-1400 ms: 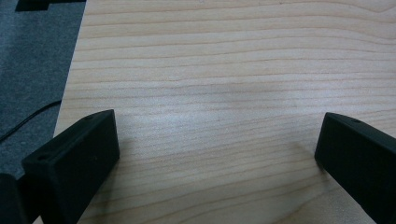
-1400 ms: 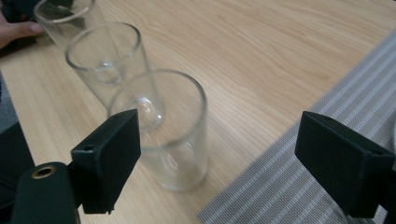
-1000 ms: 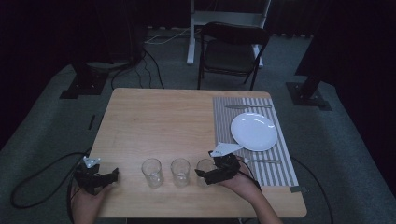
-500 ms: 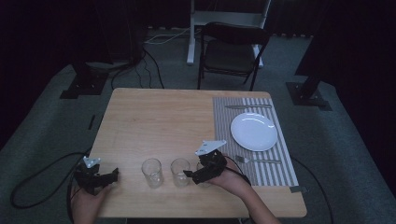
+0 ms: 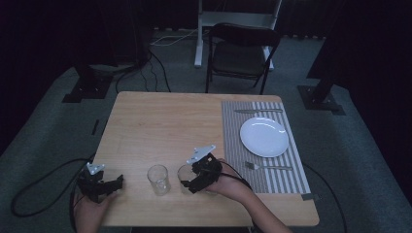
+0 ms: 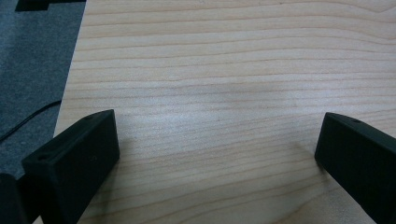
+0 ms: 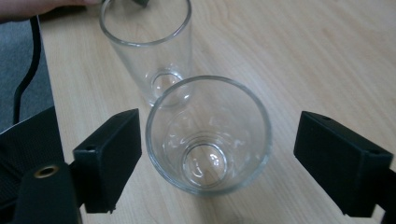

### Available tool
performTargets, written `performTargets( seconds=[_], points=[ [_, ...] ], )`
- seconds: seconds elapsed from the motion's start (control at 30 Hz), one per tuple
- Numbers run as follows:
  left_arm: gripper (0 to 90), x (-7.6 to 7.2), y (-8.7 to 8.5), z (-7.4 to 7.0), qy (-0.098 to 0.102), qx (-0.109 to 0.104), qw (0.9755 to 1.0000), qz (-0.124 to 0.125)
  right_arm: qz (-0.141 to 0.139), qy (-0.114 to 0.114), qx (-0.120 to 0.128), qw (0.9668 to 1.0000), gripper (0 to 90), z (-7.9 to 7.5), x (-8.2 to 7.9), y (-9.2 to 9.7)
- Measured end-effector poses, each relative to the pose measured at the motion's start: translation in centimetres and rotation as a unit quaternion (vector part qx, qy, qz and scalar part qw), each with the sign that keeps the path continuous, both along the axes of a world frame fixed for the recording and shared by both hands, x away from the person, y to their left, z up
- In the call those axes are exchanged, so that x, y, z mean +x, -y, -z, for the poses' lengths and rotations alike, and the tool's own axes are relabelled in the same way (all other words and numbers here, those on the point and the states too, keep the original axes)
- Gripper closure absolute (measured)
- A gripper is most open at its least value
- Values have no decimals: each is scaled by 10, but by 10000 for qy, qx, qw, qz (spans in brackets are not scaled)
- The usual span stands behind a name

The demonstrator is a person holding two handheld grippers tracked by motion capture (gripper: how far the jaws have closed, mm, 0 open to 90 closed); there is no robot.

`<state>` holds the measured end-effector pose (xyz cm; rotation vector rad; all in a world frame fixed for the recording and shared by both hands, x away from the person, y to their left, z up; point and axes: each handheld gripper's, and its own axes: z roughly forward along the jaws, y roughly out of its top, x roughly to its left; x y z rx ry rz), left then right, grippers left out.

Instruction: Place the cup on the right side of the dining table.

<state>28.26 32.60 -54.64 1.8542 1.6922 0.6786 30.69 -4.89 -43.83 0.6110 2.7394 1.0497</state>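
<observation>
Having slid leftward along the desk (image 5: pixel 160 121), the right gripper (image 7: pixel 212 154) now straddles, jaws spread, the lower-centre glass (image 7: pixel 208 135), probably readying a grasp, while the left gripper (image 6: pixel 215 149) idles open.

In the high view the right tool (image 5: pixel 190 182) covers most of the nearer glass (image 5: pixel 184 173), so whether its jaws touch that glass cannot be told there. The bottom edge cuts off both forearms (the right hand (image 5: pixel 228 187) sits partly under its tool). In the right gripper view the farther glass (image 7: pixel 148 46) loses its rim at the top edge. In the left gripper view both jaws of the left tool (image 6: pixel 217 154) run off the frame, over the bare surface (image 6: pixel 210 70).
</observation>
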Motion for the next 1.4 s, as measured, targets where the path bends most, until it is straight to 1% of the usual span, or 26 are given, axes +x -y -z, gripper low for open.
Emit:
performTargets(
  seconds=[0.07,0.1,0.2,0.23,0.33,0.37,0.4,0.43,0.47,0.5,0.6,0.77,0.83,0.93,1.13,1.2,1.23,1.3,1.33,1.4],
  points=[
    [2,0,0,0,-1,0,10000,0,-35,-43,-126,9999,162,2,0,-5],
    [2,0,0,0,0,0,10000,0,-1,9,-161,9999,184,2,0,-6],
    [2,0,0,0,3,-3,10000,-3,36,19,-267,9996,204,4,1,-10],
    [2,0,0,0,2,-3,10000,-3,2,-40,-310,9995,213,4,1,-12],
    [2,0,0,0,2,-4,10000,-3,-8,-71,-429,9991,239,5,2,-14],
    [2,0,0,0,2,-3,10000,-2,-18,-74,-489,9988,240,6,2,-16],
    [2,0,0,0,3,-3,10000,-3,-29,-77,-582,9983,269,7,2,-18],
    [2,0,0,0,4,-3,10000,-3,-45,-109,-619,9980,272,8,2,-19],
    [2,0,0,0,3,-3,10000,-3,-18,-91,-709,9974,275,9,2,-21],
    [2,0,0,0,2,-3,10000,-3,-38,-52,-738,9973,277,10,1,-22],
    [2,0,0,0,3,-3,10000,-3,15,-91,-737,9972,279,9,1,-23],
    [2,0,0,0,-6,2,10000,3,8,-155,-749,9971,281,8,3,-22],
    [2,0,0,0,-8,6,10000,8,15,-123,-760,9970,282,7,5,-22],
    [2,0,0,0,17,-14,10000,-14,74,-123,-709,9974,282,5,8,-20],
    [2,0,0,0,-2,10,10000,6,228,-37,-619,9978,282,-4,15,-15],
    [2,0,0,0,11,2,10000,-1,294,-1,-654,9974,282,-6,18,-13],
    [2,0,0,0,11,3,10000,-2,350,-2,-608,9975,282,-7,21,-11],
    [2,0,0,0,11,4,10000,-2,403,-3,-607,9973,282,-8,26,-8],
    [2,0,0,0,11,3,10000,-2,486,-8,-594,9970,282,-8,29,-6],
    [2,0,0,0,13,5,10000,-1,565,-8,-586,9967,282,-9,33,-2]
  ],
)
